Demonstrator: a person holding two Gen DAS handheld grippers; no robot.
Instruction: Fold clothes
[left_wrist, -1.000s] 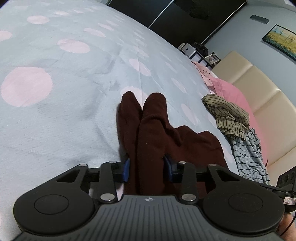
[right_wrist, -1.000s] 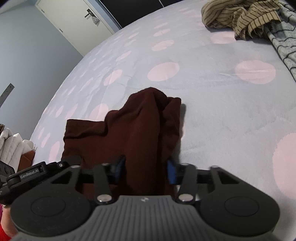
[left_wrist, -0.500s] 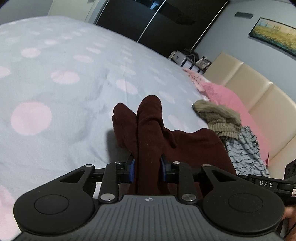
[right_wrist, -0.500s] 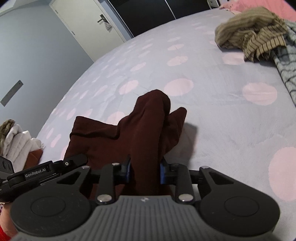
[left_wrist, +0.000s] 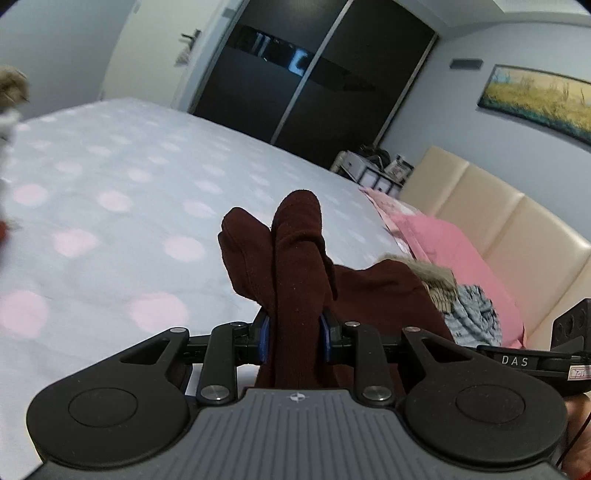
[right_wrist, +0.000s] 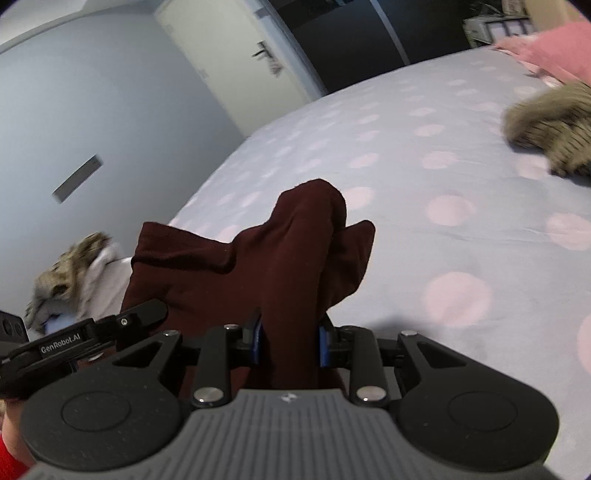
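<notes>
The left claw (left_wrist: 294, 338) grips a bunched maroon garment (left_wrist: 295, 266). The right claw (right_wrist: 289, 341) clamps it too (above the dotted bed (right_wrist: 424, 192)).

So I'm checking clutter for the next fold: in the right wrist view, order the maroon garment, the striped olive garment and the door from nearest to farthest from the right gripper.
1. maroon garment, clamped in the right gripper.
2. striped olive garment, far right on the bed.
3. door, in the back wall, upper left of centre.

Black left gripper (left_wrist: 294, 339) with blue-padded fingers (left_wrist: 263, 338), silver screws, ribbed grey body.
</notes>
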